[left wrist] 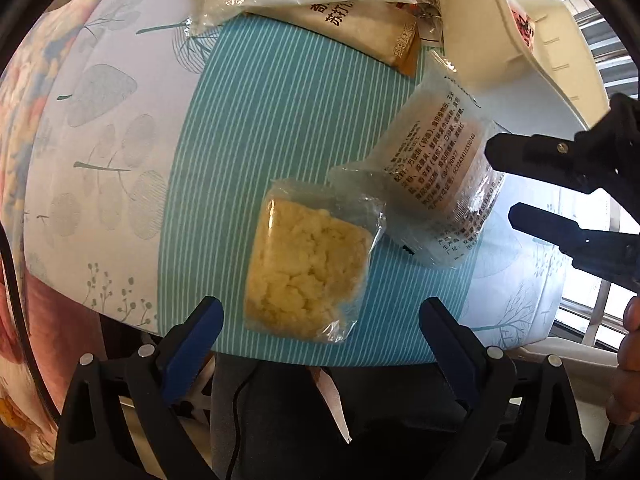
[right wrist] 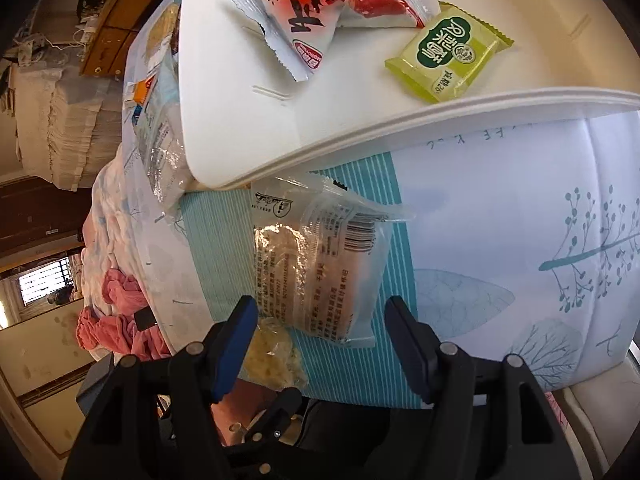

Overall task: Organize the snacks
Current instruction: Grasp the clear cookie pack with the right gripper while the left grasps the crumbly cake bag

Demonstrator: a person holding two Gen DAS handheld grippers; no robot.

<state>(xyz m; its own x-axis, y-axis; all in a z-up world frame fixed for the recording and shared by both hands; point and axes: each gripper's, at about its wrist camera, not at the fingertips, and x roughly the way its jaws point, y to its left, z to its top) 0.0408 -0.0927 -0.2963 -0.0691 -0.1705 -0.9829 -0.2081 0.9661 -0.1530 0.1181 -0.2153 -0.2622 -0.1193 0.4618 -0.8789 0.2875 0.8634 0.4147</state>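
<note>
**Right gripper lines up on the printed packet, bin just beyond**

The right gripper [right wrist: 320,340] hangs with its fingers spread wide and empty, and the clear packet with printed text [right wrist: 320,264] lies straight ahead of them, its near end already between the fingertips in the centre of the right wrist view. Its long axis runs away from the fingers toward the top of the frame, so a close here would pinch across the narrow width. This is the nearer arm for that packet.

The left gripper [left wrist: 320,328] is released too, with the clear bag of yellow crumbly snack [left wrist: 308,268] right in front of its tips at lower centre.

The two packets touch: a corner of the yellow snack shows beside the right gripper's left finger, so a careless grab could drag it along.

The white bin [right wrist: 360,136] sits just past the packet's far end, its rim overlapping the wrapper's edge. Inside it lie a red-and-white sachet [right wrist: 316,4] and a green biscuit pack [right wrist: 448,52]. More packets crowd the upper part of the left wrist view on the striped teal cloth [left wrist: 280,120].
</note>
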